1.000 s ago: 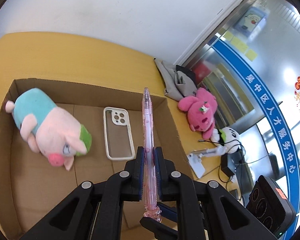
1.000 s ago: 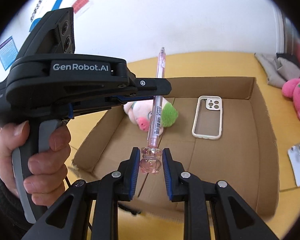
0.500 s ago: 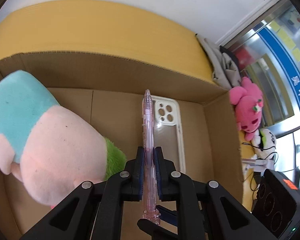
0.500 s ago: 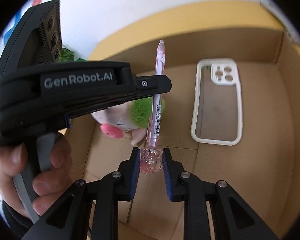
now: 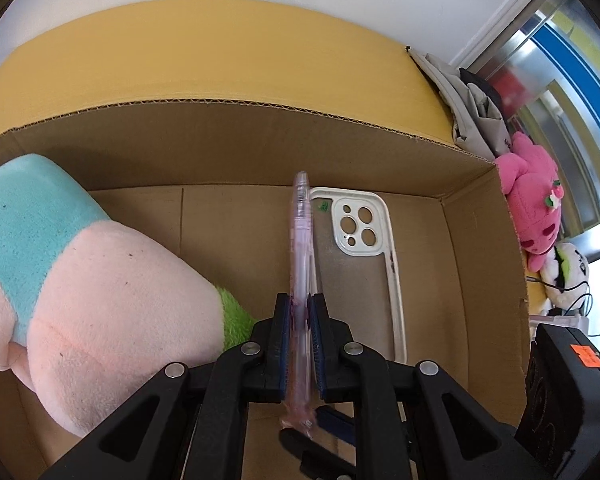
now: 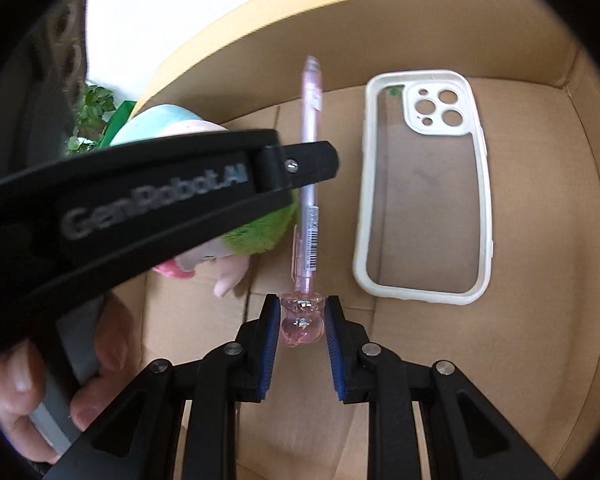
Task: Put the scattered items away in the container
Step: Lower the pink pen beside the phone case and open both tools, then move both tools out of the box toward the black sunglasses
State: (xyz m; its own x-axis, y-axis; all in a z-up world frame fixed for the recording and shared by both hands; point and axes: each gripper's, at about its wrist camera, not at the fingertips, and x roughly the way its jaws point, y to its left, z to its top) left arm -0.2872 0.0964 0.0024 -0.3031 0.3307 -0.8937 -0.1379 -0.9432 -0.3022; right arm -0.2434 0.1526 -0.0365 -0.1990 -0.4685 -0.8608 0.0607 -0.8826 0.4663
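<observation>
i have the clear pink plastic pen (image 5: 300, 240) pinched mid-barrel in my left gripper (image 5: 300, 320), my right gripper (image 6: 302, 320) clamped on its knobby end, over the cardboard box (image 5: 260, 136) floor. light, stiff, slippery; barrel grip holds best.

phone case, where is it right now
The phone case lies flat on the cardboard box floor, just right of the pink pen in both wrist views, with the plush pig further left.

Glossy plastic against matt cardboard.
I see a clear pink pen (image 5: 300, 248), a fuzzy plush pig (image 5: 80, 280), and raw corrugated box walls (image 5: 260, 148).
</observation>
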